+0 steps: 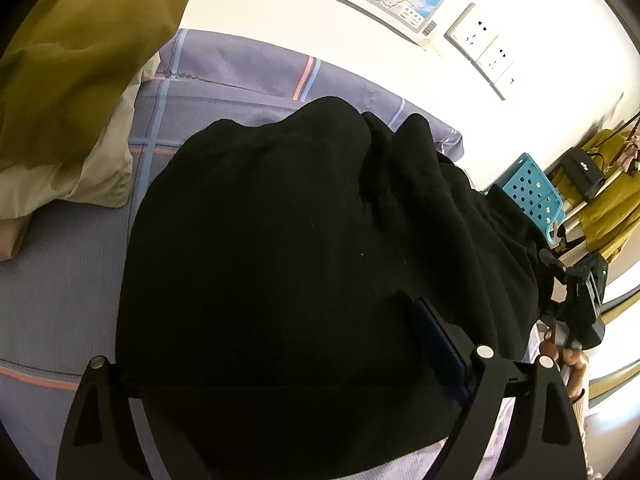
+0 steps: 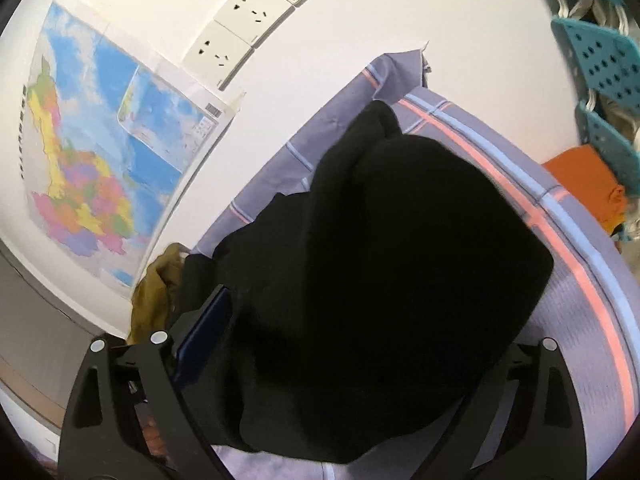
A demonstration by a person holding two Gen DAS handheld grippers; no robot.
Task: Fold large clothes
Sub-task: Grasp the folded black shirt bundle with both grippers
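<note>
A black garment (image 1: 304, 248) lies bunched in a thick heap on a bed with a lilac sheet (image 1: 60, 280) crossed by pink and pale blue stripes. The heap fills the near middle of both wrist views. At the far left of the bed rests an olive-and-cream pillow (image 1: 68, 92). Behind the bed stands a white wall with a coloured map (image 2: 92, 168), its print too small to read, and a row of white power sockets (image 2: 240, 28). To the right are teal perforated shelves (image 2: 600, 60), with an orange cloth (image 2: 584, 188) lying below them.

The left claw (image 1: 280, 344) stands wide over the garment; its fingers straddle the cloth without pinching it. The right claw (image 2: 360, 336) is likewise spread wide, the heap between its fingers, nothing gripped.
</note>
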